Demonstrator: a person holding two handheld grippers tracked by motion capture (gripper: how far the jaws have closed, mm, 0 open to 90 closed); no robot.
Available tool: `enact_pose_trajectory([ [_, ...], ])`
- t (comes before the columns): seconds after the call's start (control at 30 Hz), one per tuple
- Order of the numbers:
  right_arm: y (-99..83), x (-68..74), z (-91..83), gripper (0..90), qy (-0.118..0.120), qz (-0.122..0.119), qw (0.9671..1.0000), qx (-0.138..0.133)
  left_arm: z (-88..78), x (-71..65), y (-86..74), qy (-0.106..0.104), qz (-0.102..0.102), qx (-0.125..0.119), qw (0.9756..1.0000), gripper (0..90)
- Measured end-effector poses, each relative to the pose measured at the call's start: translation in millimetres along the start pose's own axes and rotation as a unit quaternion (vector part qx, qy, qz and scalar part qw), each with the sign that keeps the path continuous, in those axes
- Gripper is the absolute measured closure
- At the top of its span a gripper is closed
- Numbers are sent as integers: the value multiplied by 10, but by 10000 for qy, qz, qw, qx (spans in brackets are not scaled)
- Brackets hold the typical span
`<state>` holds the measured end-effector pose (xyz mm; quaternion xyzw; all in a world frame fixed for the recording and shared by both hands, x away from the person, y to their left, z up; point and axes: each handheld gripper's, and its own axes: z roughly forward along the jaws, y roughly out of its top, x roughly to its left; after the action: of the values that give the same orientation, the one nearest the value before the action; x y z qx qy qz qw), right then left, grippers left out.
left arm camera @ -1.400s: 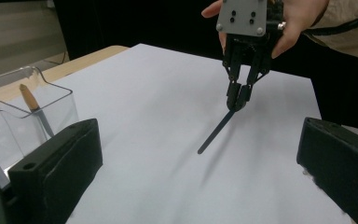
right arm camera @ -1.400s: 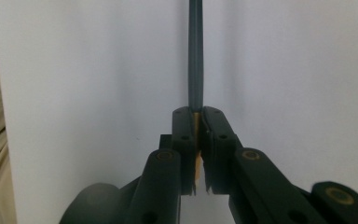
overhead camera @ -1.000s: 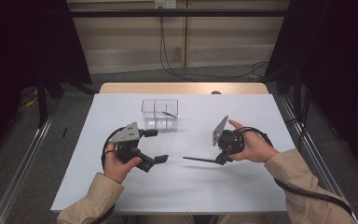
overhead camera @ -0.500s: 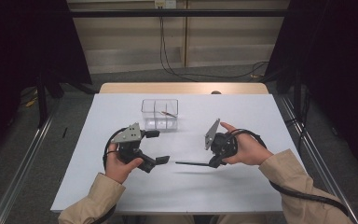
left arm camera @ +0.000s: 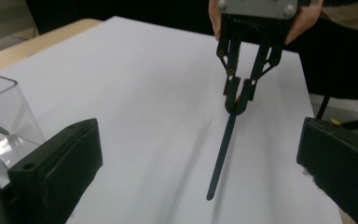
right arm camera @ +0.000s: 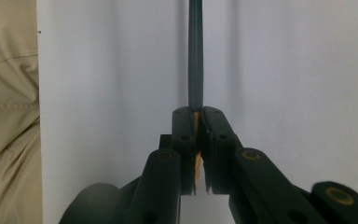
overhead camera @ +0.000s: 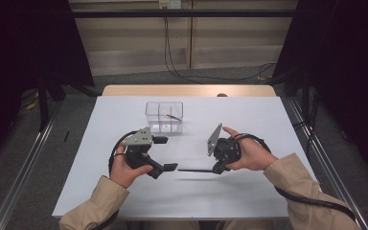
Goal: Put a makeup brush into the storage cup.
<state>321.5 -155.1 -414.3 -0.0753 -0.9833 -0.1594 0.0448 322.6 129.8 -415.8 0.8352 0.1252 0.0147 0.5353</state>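
Right gripper (overhead camera: 214, 168) drifted left, jaws clamping dark stick (overhead camera: 195, 169); left jaws open; clear box (overhead camera: 164, 116) holds a pen

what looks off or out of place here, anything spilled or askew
Nothing spilled or damaged. The right gripper holds a dark pencil by its very end, so it juts out level above the table. The clear box stands upright.

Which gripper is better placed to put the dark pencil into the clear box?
Right. The right gripper is shut on the dark pencil by its end; the left gripper is open and holds nothing, though it is nearer the clear box.
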Motion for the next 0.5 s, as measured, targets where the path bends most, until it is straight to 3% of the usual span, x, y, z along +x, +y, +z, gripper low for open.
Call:
enact_pose_trajectory([
  [0.27,24,11,4,844,33,-89,10000,-29,113,-7,74,-146,89,530,9985,0],
  [0.37,31,17,-1,844,36,-68,10000,-26,162,-5,102,-205,78,769,9968,0],
  [0.5,18,5,-4,844,55,-102,9999,-37,221,-29,157,-311,229,1190,9921,0],
])
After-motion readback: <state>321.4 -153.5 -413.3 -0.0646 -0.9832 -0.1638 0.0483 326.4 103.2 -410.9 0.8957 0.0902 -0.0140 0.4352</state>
